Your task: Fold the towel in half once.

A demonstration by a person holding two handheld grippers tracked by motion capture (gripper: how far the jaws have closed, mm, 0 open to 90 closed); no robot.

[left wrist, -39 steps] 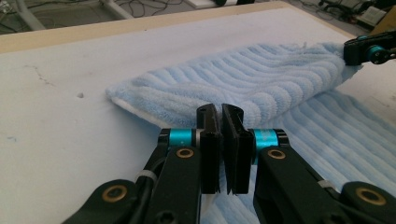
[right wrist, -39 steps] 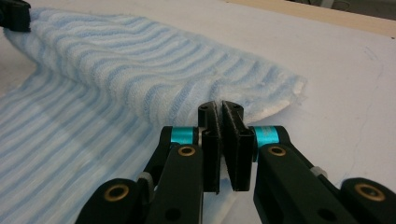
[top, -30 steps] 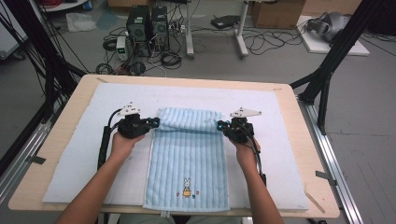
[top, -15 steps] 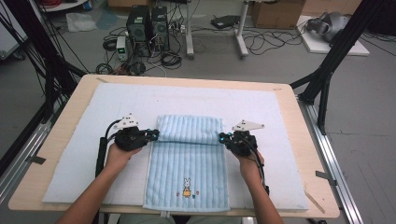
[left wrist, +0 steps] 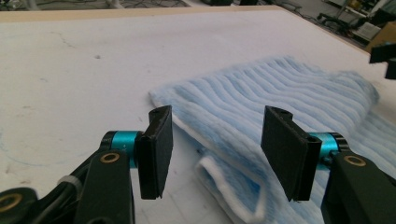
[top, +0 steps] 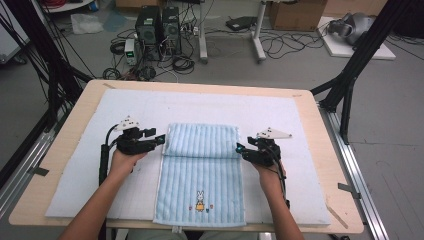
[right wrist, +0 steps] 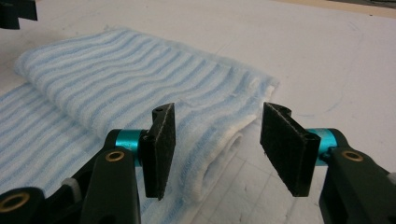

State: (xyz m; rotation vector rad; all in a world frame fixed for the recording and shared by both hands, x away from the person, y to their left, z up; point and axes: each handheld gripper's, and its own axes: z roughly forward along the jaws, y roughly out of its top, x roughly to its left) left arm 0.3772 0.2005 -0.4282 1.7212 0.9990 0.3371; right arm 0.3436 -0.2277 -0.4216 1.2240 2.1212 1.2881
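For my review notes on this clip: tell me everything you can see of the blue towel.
The towel is pale blue terry with ribbed lengthwise stripes and a white hem, soft and thick by its look. A small rabbit motif sits near its near end. It lies flat on the white mat, long side toward the person, with its far end folded back over itself into a doubled band. The left gripper and right gripper flank that fold's ends, jaws just opened, pads off the cloth.

A white mat (top: 310, 165) covers the wooden table (top: 65, 150); computers (top: 159, 25) behind.
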